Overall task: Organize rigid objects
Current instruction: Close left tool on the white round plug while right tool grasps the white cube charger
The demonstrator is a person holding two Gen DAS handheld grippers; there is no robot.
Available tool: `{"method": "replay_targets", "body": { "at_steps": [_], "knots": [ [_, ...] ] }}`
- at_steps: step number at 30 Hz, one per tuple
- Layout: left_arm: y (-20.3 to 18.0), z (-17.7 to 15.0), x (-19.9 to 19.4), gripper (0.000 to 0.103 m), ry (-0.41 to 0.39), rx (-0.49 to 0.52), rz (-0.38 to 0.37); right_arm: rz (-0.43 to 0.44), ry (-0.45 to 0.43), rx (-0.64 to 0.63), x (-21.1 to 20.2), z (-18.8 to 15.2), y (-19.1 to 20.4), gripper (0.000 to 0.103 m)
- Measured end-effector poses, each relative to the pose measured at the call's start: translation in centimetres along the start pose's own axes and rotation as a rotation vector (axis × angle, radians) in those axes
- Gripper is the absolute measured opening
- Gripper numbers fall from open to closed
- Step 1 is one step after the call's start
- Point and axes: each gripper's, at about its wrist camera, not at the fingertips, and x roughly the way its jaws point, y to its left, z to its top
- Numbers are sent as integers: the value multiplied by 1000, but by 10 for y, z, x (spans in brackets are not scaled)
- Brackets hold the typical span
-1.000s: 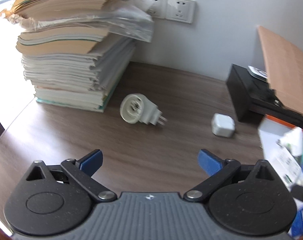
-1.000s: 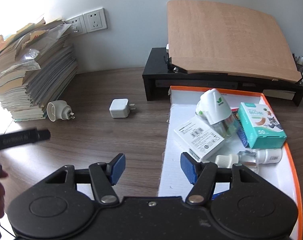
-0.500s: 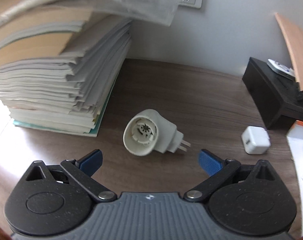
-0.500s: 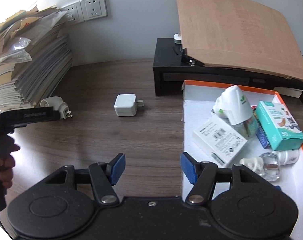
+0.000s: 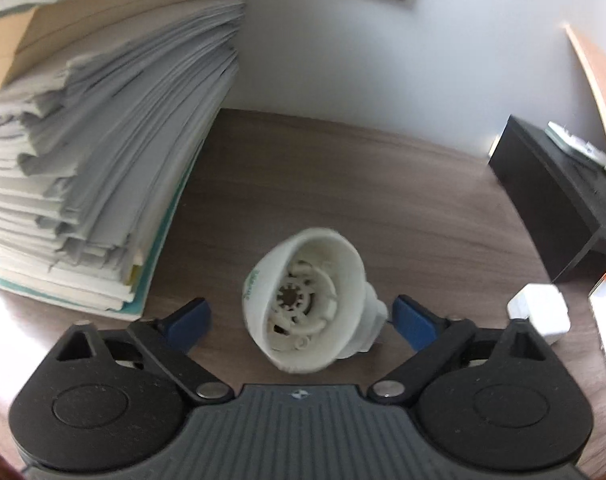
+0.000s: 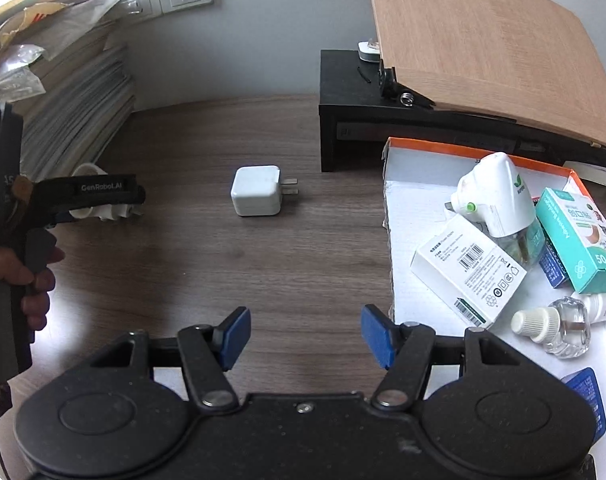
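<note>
A white round plug-in device (image 5: 307,300) lies on the brown desk between the blue pads of my open left gripper (image 5: 299,320); the pads do not touch it. In the right wrist view the left gripper (image 6: 115,200) covers most of this device (image 6: 87,170). A white square charger (image 6: 257,195) lies mid-desk, also at the right edge of the left wrist view (image 5: 539,312). My right gripper (image 6: 305,334) is open and empty above the desk, left of the orange-rimmed white tray (image 6: 403,216).
A tall paper stack (image 5: 83,152) stands left of the device. A black stand (image 6: 403,128) with a tilted wooden board (image 6: 483,40) is at the back right. The tray holds a white device (image 6: 495,200), boxes (image 6: 467,272) and small bottles (image 6: 559,324).
My left gripper has moved forward and down until the round plug-in device sits between its open pads. The right gripper has drifted slightly closer to the desk and stays open.
</note>
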Motion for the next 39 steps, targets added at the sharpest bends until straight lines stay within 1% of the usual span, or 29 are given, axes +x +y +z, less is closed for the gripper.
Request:
{"method": "replay_targets", "body": {
  "at_steps": [1, 3, 10, 14, 18, 19, 20, 23, 25, 29, 31, 33, 35, 36, 38, 39],
  "knots": [
    [0, 0, -1, 77, -14, 9, -8, -1, 1, 0, 1, 0, 1, 74],
    [0, 1, -1, 73, -23, 17, -22, -4, 4, 2, 4, 1, 2, 74],
    [11, -5, -11, 72, -31, -9, -59, -2, 6, -8, 14, 8, 9, 74],
    [12, -11, -26, 72, -45, 5, -78, 10, 1, -15, 22, 16, 16, 74],
    [15, -20, -44, 72, -61, 0, -96, 51, -20, -11, 33, 31, 22, 74],
    [15, -22, -48, 72, -62, -5, -94, 61, -27, -10, 37, 35, 24, 76],
    [15, -24, -52, 72, -62, -8, -97, 70, -34, -9, 42, 40, 25, 80],
    [15, -29, -62, 72, -66, -8, -86, 98, -46, -5, 58, 56, 30, 81],
    [16, -32, -68, 72, -66, -9, -86, 83, -46, -9, 70, 66, 34, 81],
    [16, -34, -70, 72, -61, -22, -82, 44, -16, -21, 99, 80, 40, 81],
    [17, -35, -71, 72, -63, -26, -82, 42, -4, -14, 110, 86, 41, 81],
    [16, -34, -70, 72, -60, -30, -85, 11, -16, -35, 117, 89, 44, 82],
    [14, -34, -69, 72, -61, -24, -82, 15, -28, -50, 121, 91, 44, 82],
    [13, -34, -69, 72, -60, -23, -82, 19, -32, -51, 122, 92, 43, 80],
    [13, -34, -69, 72, -61, -27, -85, 22, -44, -56, 120, 92, 42, 63],
    [12, -34, -69, 72, -60, -28, -85, 19, -37, -65, 120, 92, 41, 63]
  ]
}}
